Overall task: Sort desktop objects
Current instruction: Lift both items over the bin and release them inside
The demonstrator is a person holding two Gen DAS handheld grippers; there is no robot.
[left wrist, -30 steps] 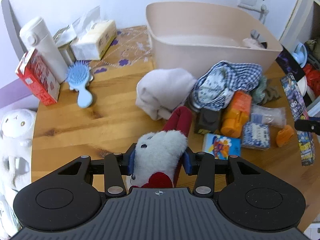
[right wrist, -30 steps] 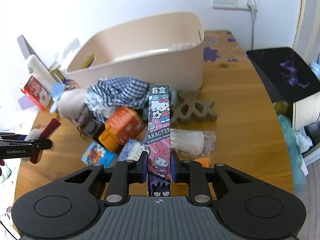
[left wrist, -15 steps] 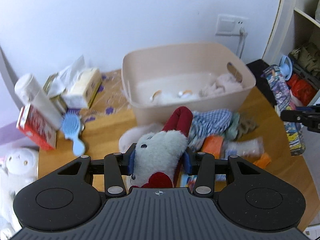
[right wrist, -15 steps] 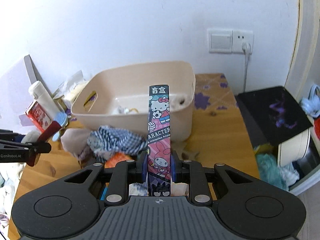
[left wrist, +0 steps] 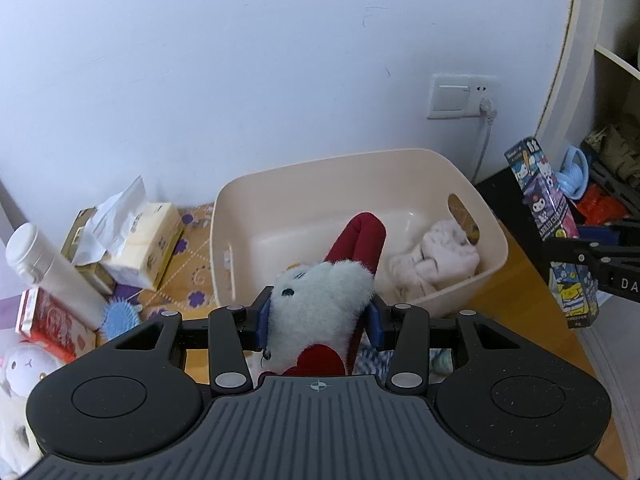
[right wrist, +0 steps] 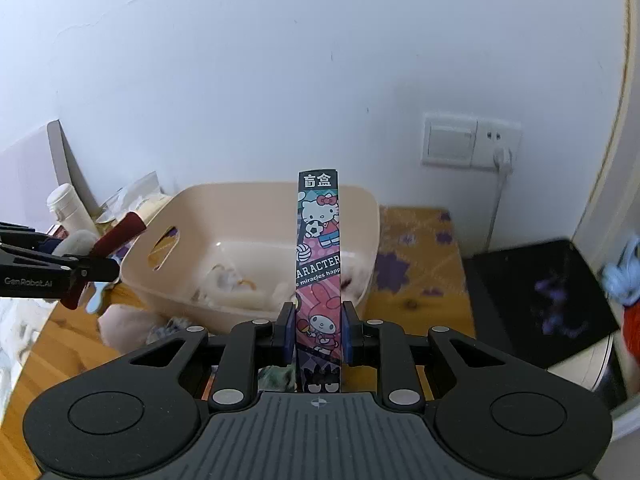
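Observation:
My left gripper (left wrist: 318, 320) is shut on a white plush toy (left wrist: 320, 304) with red limbs, held up in front of the beige plastic tub (left wrist: 492, 236). My right gripper (right wrist: 318, 332) is shut on a tall cartoon-printed box (right wrist: 319, 256), standing upright between its pads. In the left wrist view that box (left wrist: 552, 224) hangs at the far right, beside the tub. In the right wrist view the plush toy (right wrist: 120, 234) and the left gripper (right wrist: 80, 272) show at the left edge. The tub holds a pale plush item (left wrist: 436, 260).
On the wooden table (right wrist: 60, 344) left of the tub stand a white bottle (left wrist: 52, 272), a tissue pack (left wrist: 144, 244), a red carton (left wrist: 48, 324) and a blue hairbrush (left wrist: 120, 316). A wall socket (right wrist: 472, 146) and a black surface (right wrist: 540, 300) lie to the right. Clothes lie below the grippers.
Both grippers have risen off the table with their objects and tilted up. The tub's inside now shows, and the pile of clothes and small items has dropped below view.

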